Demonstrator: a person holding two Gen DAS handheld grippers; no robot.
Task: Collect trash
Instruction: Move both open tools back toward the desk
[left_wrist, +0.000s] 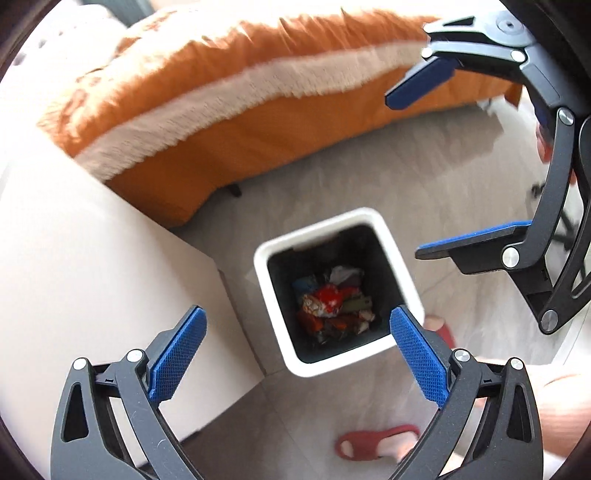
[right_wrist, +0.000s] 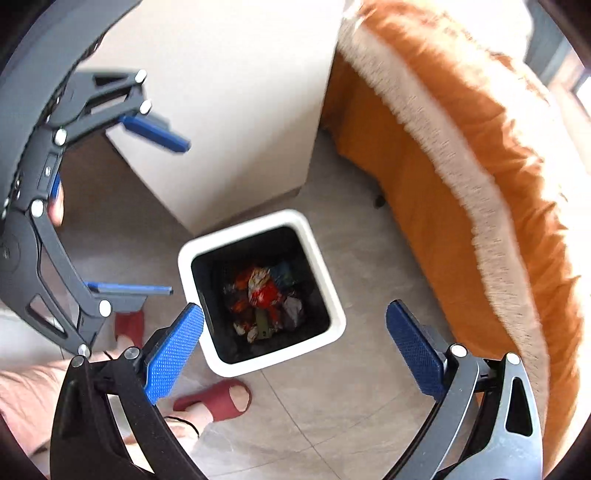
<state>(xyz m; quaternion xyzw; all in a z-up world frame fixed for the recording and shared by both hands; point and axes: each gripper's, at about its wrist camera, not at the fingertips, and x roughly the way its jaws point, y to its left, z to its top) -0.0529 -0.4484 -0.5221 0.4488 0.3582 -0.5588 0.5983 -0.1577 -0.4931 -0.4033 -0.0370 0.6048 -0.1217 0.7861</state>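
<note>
A white square trash bin (left_wrist: 314, 235) with a dark inside stands on the grey tiled floor. Crumpled wrappers and paper (left_wrist: 332, 302) lie at its bottom, red, orange, white and green. My left gripper (left_wrist: 297, 354) hovers above the bin, open, with nothing between its blue pads. In the right wrist view the same bin (right_wrist: 243, 236) and its trash (right_wrist: 266, 299) sit below my right gripper (right_wrist: 293, 350), which is also open and empty. Each gripper shows in the other's view: the right gripper (left_wrist: 436, 166) at upper right, the left gripper (right_wrist: 155, 210) at left.
A white cabinet (left_wrist: 92, 258) (right_wrist: 240, 110) stands right beside the bin. An orange fringed cover (left_wrist: 240, 129) (right_wrist: 461, 184) drapes over furniture behind it. A person's feet in red slippers (left_wrist: 369, 441) (right_wrist: 218, 400) stand on the floor close to the bin.
</note>
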